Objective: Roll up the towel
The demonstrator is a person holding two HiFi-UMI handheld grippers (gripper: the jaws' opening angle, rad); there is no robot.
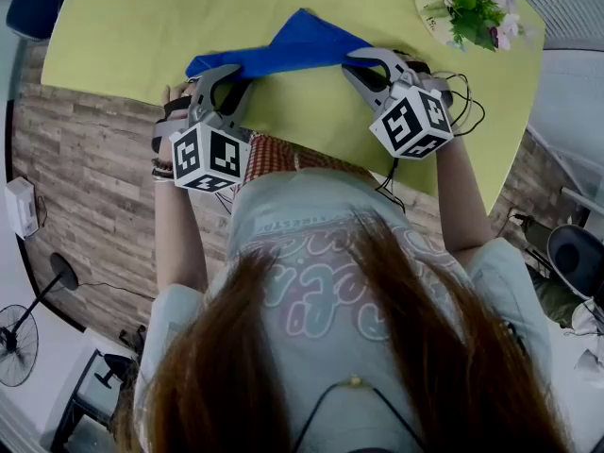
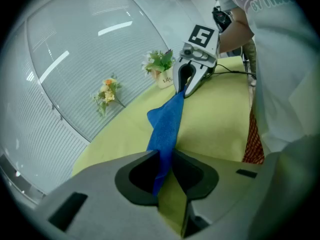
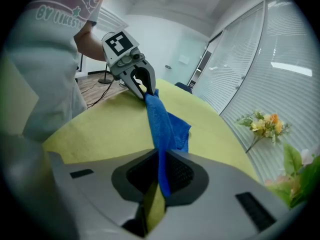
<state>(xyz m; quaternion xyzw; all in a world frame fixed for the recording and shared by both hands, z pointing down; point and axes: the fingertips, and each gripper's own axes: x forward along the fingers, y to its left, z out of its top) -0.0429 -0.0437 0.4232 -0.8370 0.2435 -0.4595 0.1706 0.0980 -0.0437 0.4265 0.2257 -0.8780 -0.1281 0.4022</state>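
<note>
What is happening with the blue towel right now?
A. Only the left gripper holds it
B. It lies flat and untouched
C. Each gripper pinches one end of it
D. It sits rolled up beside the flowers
C: the left gripper and the right gripper each have the blue towel clamped between their jaws, and it spans from one to the other over the yellow table.

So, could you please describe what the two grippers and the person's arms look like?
Both the left gripper and right gripper are grey with curved, dark-lined jaws; each carries a white cube with black square markers. Thin black cables loop by the right one. The person wears a pale short-sleeved top and dark bands on the left wrist.
</note>
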